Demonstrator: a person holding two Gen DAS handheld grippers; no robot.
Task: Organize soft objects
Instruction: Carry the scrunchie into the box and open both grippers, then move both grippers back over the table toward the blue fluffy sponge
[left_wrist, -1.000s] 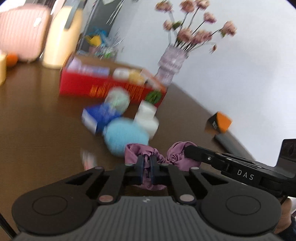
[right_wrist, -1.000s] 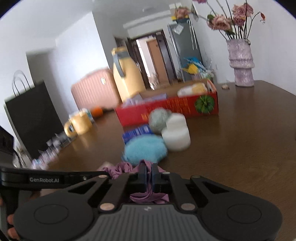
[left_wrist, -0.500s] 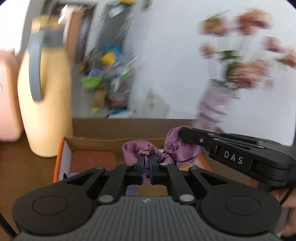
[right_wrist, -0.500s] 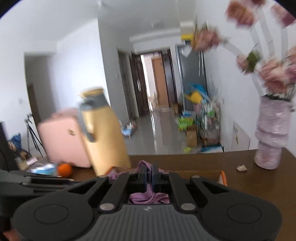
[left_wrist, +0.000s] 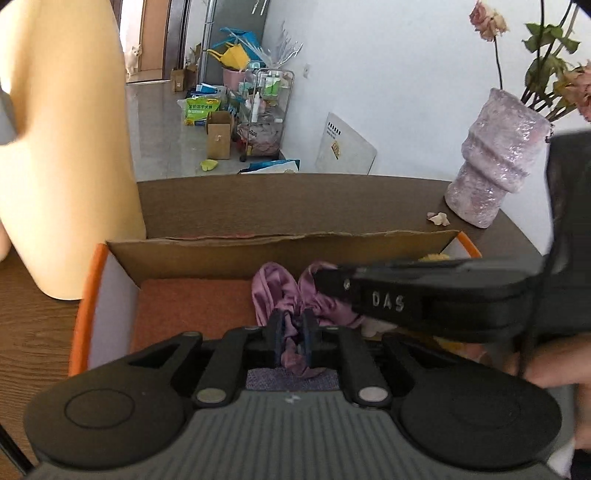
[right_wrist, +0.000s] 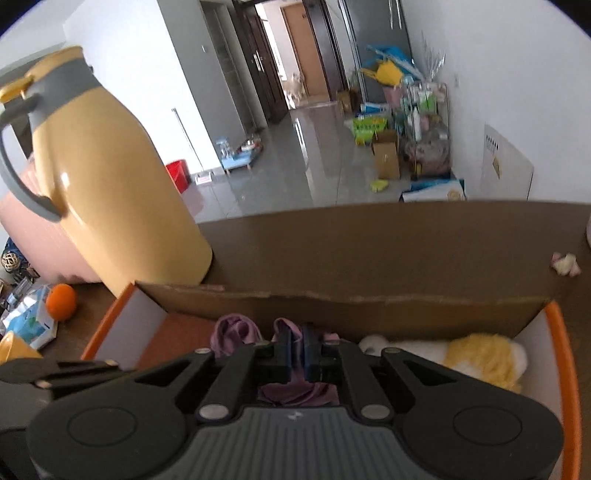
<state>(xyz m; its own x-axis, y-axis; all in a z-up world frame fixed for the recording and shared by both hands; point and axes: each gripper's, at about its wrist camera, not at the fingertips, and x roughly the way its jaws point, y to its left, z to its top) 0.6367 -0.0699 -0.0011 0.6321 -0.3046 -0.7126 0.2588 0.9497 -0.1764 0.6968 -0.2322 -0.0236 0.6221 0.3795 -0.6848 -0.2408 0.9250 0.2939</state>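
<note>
A purple satin scrunchie hangs over the left half of an open cardboard box with an orange rim. My left gripper pinches its near loop; the jaws are opening, with the fabric still between the pads. My right gripper grips the other side of the scrunchie, and its jaws are opening too. In the left wrist view the right gripper reaches in from the right. Under the scrunchie lies a rust-orange pad. A yellow and white plush toy fills the box's right end.
A tall yellow thermos jug stands just left of the box on the brown wooden table. A pink glittery vase with dried flowers stands at the back right. An orange lies at the far left. A hand holds the right gripper.
Both grippers have carried the scrunchie from the table's front, past the blue and white soft things, to above the box. Both pairs of fingers now stand slightly wider apart.
</note>
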